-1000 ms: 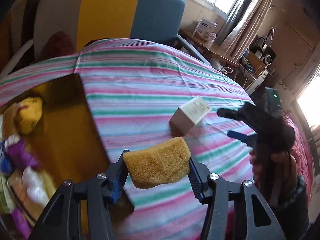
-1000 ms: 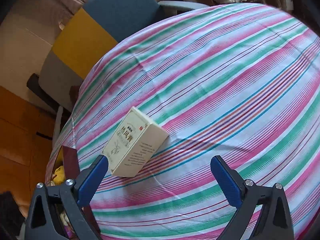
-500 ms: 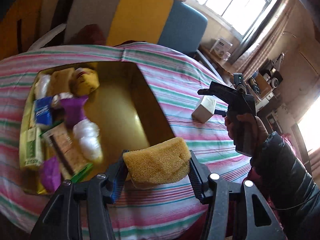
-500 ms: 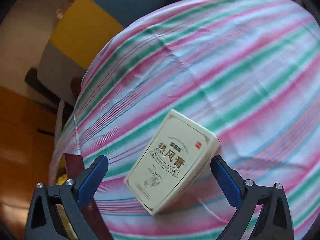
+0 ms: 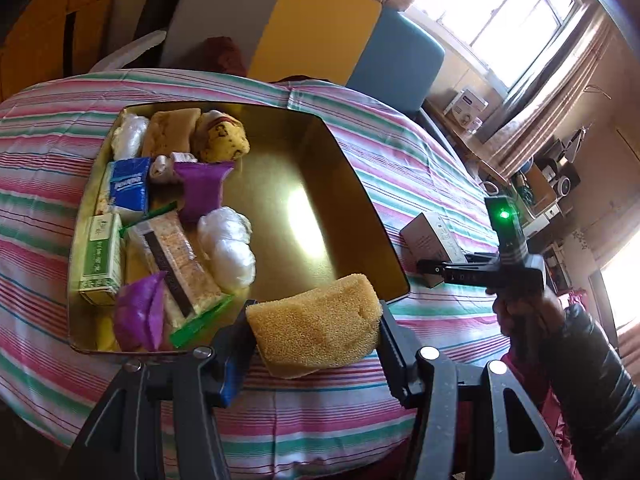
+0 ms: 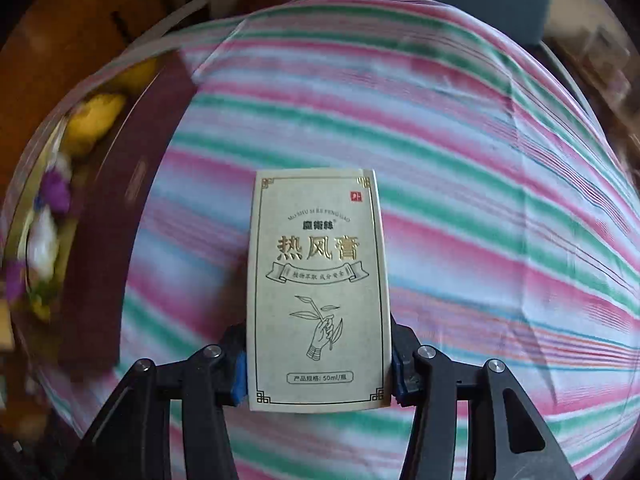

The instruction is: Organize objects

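Change: my right gripper (image 6: 318, 376), formerly apart, now clamps the cream box (image 6: 318, 292); left gripper (image 5: 314, 340) clamps sponge (image 5: 316, 334) beside crowded gold tray (image 5: 356, 184).

Striped tablecloth (image 5: 400, 168); grey-yellow-blue chair (image 5: 320, 28) behind table; bright window (image 5: 508, 12); cluttered shelf (image 5: 540, 184).

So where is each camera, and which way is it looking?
Left wrist: sits on the left gripper, which squeezes the sponge, looking across the gold tray toward the window; the right hand shows.
Right wrist: sits on the right gripper, which clamps the cream box, looking over the striped cloth.
Both views show that box, tray and cloth.
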Demonstrator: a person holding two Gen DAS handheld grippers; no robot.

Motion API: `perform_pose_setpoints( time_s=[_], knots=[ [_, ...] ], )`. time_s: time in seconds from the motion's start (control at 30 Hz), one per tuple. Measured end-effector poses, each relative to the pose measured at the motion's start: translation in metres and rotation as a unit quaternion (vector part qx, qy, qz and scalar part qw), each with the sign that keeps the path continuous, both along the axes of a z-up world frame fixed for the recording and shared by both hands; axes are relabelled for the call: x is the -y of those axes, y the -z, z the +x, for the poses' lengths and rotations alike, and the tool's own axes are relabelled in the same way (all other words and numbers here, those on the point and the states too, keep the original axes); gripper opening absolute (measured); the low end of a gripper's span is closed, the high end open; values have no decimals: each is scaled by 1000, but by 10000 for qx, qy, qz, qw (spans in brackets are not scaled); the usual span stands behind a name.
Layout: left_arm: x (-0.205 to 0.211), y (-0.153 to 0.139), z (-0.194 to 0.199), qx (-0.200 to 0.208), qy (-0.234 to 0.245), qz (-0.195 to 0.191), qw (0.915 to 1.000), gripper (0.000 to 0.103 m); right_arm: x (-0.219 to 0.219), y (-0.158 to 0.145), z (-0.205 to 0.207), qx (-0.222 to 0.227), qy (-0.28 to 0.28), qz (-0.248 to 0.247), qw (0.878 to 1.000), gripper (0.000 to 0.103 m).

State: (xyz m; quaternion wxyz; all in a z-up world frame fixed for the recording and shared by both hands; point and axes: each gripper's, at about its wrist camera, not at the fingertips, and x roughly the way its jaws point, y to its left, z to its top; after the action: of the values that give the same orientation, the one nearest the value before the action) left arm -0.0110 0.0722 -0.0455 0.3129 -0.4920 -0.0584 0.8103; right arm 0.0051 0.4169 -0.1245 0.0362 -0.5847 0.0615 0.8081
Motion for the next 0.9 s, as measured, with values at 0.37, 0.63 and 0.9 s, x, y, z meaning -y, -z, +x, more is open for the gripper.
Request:
perform_pose_setpoints(
  time_s=[0.37, 0.63, 0.9],
  knots=[
    [-2, -14, 18, -553, -61, -415, 9976, 56, -6, 3, 15, -410, 196, -68, 9989, 58],
    [0, -17, 23, -892, -146, -747, 9931, 56, 5, 7, 19, -416, -161, -15, 9990, 87],
    [3, -18, 23, -1051, -203, -967, 9895, 56, -9, 0, 23, -473, 63, -277, 9985, 87]
  ],
)
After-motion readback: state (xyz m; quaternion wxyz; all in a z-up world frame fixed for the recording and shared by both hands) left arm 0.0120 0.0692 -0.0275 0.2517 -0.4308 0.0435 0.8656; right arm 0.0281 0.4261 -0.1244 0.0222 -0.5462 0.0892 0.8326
